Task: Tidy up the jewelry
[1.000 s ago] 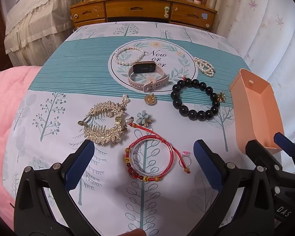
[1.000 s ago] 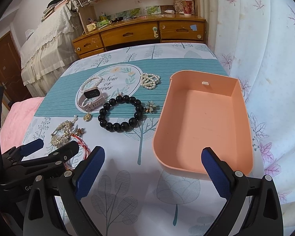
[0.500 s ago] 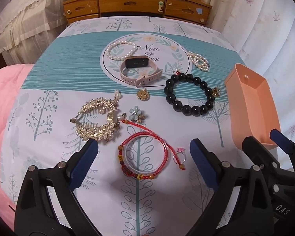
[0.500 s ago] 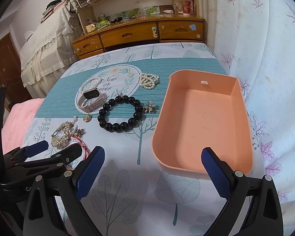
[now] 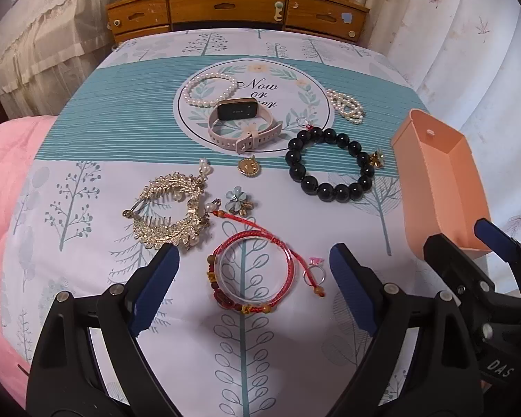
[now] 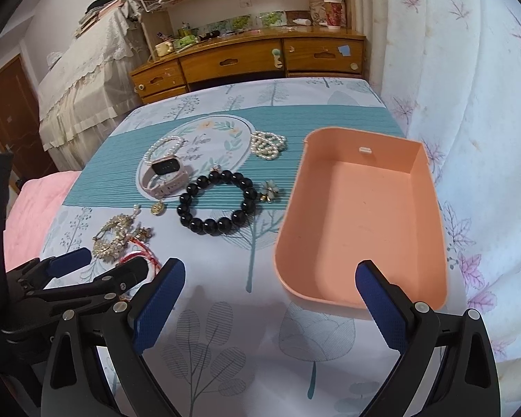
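A red cord bracelet (image 5: 253, 234) with a clear bangle inside it lies on the tablecloth, between the blue pads of my left gripper (image 5: 253, 260). The jaws are closing and the pads stand clear of the bracelet on both sides. A small ring with a pink stone (image 5: 314, 267) lies just right of it. My right gripper (image 6: 269, 271) is open and holds nothing, hovering over the near left corner of the orange tray (image 6: 364, 215). The tray has nothing in it.
A gold hair comb (image 5: 166, 187), blue flower brooch (image 5: 236, 199), gold pendant (image 5: 249, 167), black bead bracelet (image 5: 330, 193), pink watch (image 5: 241, 111), pearl bracelet (image 5: 205, 104) and pearl pile (image 5: 345, 107) lie farther back. A wooden dresser (image 6: 246, 59) stands behind the table; pink bedding (image 5: 7, 180) lies left.
My left gripper's jaws have narrowed around the red bracelet, which has not moved. The right gripper and the tray look the same.
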The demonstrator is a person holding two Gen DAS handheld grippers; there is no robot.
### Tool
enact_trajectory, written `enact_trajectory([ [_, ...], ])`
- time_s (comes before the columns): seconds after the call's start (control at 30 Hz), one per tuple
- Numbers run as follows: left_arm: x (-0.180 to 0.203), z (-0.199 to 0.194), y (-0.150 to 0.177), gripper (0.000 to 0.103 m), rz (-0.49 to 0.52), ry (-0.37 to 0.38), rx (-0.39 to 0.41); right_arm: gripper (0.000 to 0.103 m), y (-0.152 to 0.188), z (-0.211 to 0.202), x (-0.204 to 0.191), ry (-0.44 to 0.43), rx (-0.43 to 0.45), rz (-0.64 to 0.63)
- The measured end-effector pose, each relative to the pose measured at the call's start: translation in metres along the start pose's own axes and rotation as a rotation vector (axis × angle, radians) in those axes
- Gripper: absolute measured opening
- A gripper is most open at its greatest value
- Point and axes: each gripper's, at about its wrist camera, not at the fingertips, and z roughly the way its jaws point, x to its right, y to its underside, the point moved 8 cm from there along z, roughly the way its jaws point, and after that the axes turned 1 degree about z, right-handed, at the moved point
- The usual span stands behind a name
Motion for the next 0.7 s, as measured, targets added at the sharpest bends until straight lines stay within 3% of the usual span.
enact_trajectory([
  [0.23,-0.014,-0.005,-0.022,0.087,-0.02,-0.031,0.03,0.086,-0.024,-0.015,-0.02,-0.046,0.018,-0.096],
  [0.37,-0.023,-0.013,-0.039,0.087,-0.014,-0.044,0.073,0.086,-0.047,-0.021,-0.031,-0.061,0.01,-0.157],
  [0.5,-0.027,-0.02,-0.054,0.087,0.027,-0.022,0.071,0.085,-0.074,-0.025,-0.038,-0.066,0.002,-0.207],
  [0.57,-0.026,-0.023,-0.063,0.087,0.058,0.031,0.051,0.082,-0.089,-0.027,-0.04,-0.097,-0.008,-0.22],
  [0.7,-0.032,-0.038,-0.093,0.087,0.149,-0.072,0.126,0.073,-0.122,-0.024,-0.04,-0.102,-0.059,-0.235],
])
